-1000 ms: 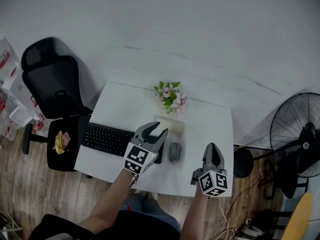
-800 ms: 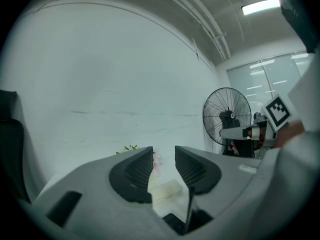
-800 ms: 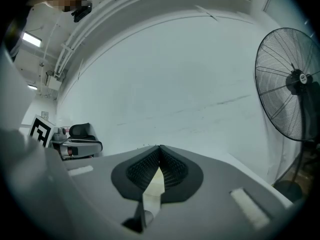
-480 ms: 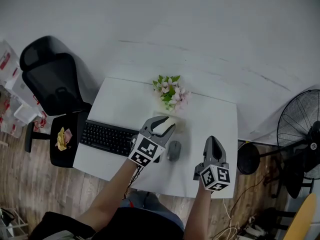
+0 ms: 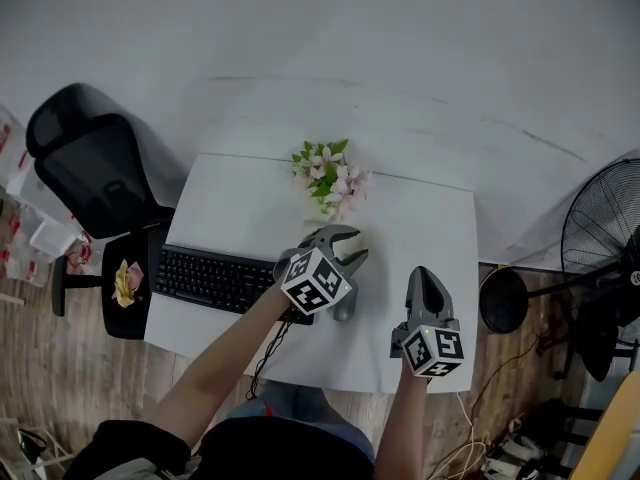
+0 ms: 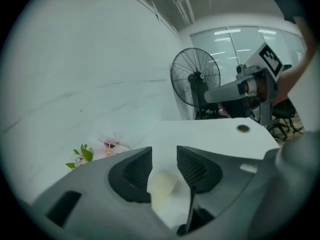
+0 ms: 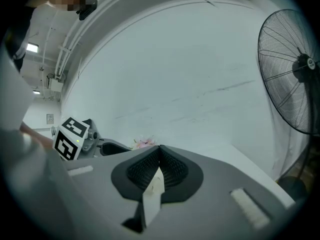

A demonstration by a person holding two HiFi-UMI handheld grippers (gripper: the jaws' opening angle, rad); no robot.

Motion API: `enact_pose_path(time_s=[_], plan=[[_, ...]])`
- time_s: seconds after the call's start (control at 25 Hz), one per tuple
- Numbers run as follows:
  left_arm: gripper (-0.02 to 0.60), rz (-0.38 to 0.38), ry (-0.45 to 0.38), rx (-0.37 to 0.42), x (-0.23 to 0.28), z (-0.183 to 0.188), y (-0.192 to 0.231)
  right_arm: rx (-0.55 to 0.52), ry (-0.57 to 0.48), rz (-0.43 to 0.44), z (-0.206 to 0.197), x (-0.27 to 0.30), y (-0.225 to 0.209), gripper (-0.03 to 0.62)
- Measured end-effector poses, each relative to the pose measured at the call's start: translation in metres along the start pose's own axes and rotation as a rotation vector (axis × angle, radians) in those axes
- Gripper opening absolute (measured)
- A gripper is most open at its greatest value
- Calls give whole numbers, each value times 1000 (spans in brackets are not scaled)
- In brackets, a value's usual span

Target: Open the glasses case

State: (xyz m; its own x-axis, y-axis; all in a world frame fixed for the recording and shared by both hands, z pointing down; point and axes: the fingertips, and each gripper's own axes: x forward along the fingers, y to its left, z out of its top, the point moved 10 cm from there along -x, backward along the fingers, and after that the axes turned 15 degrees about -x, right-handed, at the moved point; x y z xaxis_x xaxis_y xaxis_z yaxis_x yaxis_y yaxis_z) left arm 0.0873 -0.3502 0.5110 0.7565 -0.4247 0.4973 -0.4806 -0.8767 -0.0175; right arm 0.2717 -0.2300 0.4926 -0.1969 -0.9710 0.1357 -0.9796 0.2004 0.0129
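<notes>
Two grippers: left gripper [image 6: 164,154] jaws just opening wide, cream glasses case [image 6: 161,186] between, ungripped; right gripper [image 7: 159,149] closed, empty. Risk: unbraced case skids toward far-side flowers [image 6: 107,146].

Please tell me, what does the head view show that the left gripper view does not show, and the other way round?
Only the head view: the keyboard and the office chair. Only the left gripper view shows plainly the cream glasses case, seen between the open jaws of the left hand-held gripper, which have just been opening and do not press on it; also a round hole in the white table. Both: that table, the flowers, the fan and the right hand-held gripper.
</notes>
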Motion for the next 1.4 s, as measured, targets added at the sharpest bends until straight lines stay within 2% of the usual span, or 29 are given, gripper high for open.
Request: enact_pose_path(time_s=[0.36, 0.52, 0.76, 1.12, 1.4], plan=[[167, -28, 288, 381, 52, -20, -4, 26, 25, 4, -13, 1, -14, 8], [172, -38, 391, 491, 66, -33, -11, 32, 30, 9, -15, 3, -16, 8], [172, -24, 456, 543, 77, -46, -14, 37, 38, 9, -18, 3, -18, 8], [149, 14, 499, 608, 82, -57, -14, 43, 47, 11, -20, 3, -16, 8], [132, 26, 510, 619, 84, -60, -11, 46, 50, 8, -21, 2, -17, 8]])
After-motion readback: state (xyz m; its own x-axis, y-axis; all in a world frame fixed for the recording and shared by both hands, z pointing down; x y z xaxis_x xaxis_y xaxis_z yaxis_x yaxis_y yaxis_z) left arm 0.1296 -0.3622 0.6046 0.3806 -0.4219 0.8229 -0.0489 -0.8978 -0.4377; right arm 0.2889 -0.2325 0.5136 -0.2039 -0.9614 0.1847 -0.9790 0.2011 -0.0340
